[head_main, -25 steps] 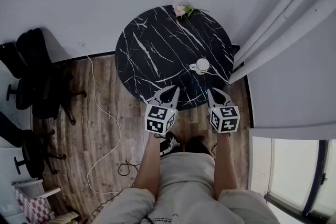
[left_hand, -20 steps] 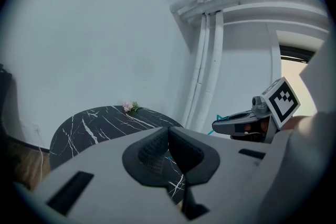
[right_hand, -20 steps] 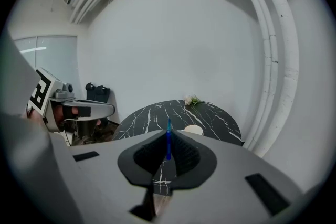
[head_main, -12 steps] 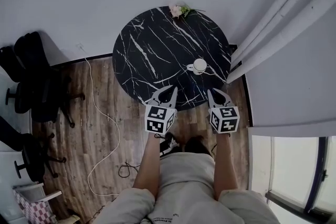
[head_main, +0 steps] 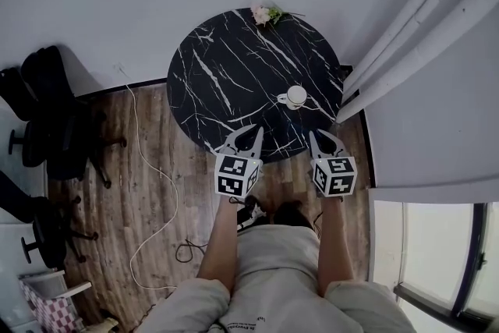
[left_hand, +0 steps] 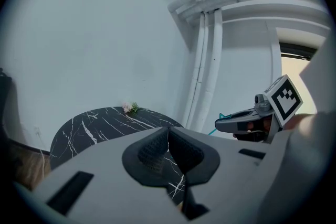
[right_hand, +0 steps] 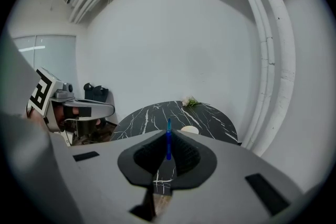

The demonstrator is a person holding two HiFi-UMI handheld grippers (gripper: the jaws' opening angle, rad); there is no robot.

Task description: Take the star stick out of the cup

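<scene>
A white cup (head_main: 295, 97) stands on the right side of the round black marble table (head_main: 234, 74); it also shows in the right gripper view as the cup (right_hand: 189, 129). My right gripper (head_main: 320, 138) is shut on a thin blue star stick (right_hand: 168, 139), held upright between its pads, clear of the cup. The stick's teal star tip (left_hand: 223, 115) shows at the right gripper (left_hand: 219, 123) in the left gripper view. My left gripper (head_main: 246, 135) hovers over the table's near edge, its jaws closed with nothing between them.
A small bunch of pink flowers (head_main: 267, 13) lies at the table's far edge. Black office chairs (head_main: 47, 121) stand at the left on the wooden floor, where a white cable (head_main: 160, 191) runs. A curtain (head_main: 421, 35) hangs at the right.
The head view has shifted a little, so the table sits slightly further left and up. Both grippers stay where they were, the stick still held.
</scene>
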